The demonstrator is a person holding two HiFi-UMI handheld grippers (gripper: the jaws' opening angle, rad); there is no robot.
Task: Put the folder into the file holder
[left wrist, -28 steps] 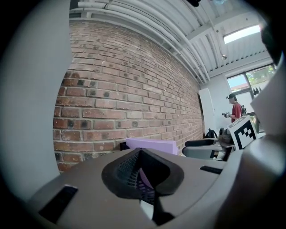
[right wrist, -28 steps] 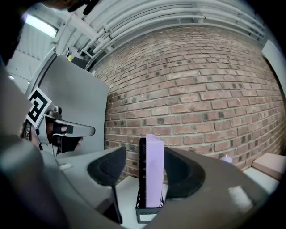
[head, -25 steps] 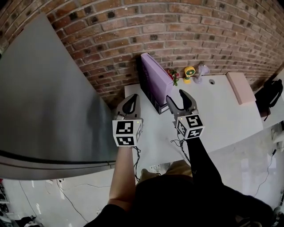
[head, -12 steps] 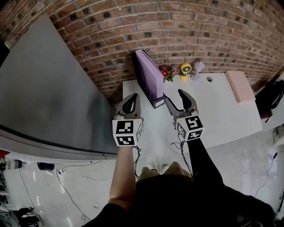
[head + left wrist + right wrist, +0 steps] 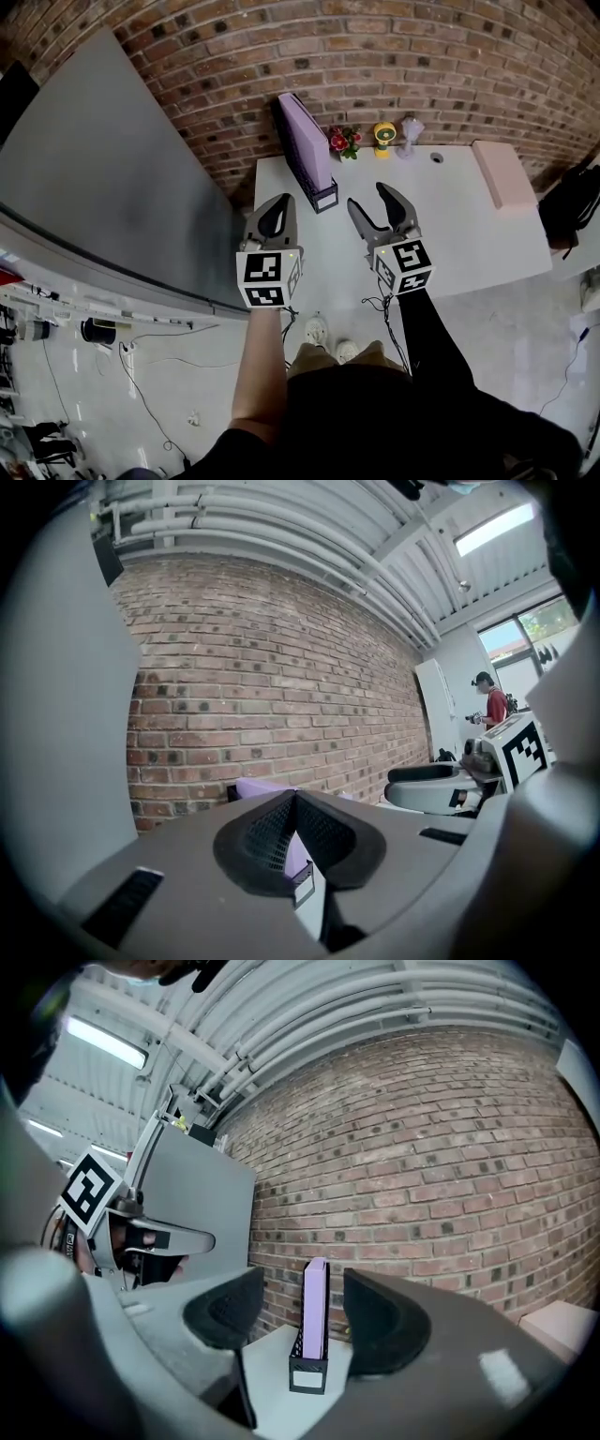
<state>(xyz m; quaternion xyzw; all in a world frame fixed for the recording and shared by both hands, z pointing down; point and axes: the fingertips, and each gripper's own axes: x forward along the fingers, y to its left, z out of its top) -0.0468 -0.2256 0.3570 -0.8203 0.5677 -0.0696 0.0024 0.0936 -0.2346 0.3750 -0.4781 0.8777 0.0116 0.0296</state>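
Observation:
A lilac folder (image 5: 304,143) stands upright in a black mesh file holder (image 5: 322,197) at the back left corner of the white table (image 5: 450,234), against the brick wall. The right gripper view shows the folder (image 5: 314,1314) in the holder (image 5: 308,1374) straight ahead between the jaws. My left gripper (image 5: 274,216) hovers over the table's left front edge with its jaws closed, nothing in them. My right gripper (image 5: 382,206) hangs open and empty over the table's middle front, short of the holder. In the left gripper view the shut pads (image 5: 295,832) cover most of the folder (image 5: 258,787).
Small ornaments stand along the wall: red flowers (image 5: 339,142), a yellow figure (image 5: 383,137) and a pale one (image 5: 409,128). A pink flat box (image 5: 501,175) lies at the table's right end. A grey panel (image 5: 103,178) leans at the left. Cables trail on the floor below.
The head view has drifted, so the table and holder sit higher and farther off than a second ago. Both grippers keep their places in the view and their states.

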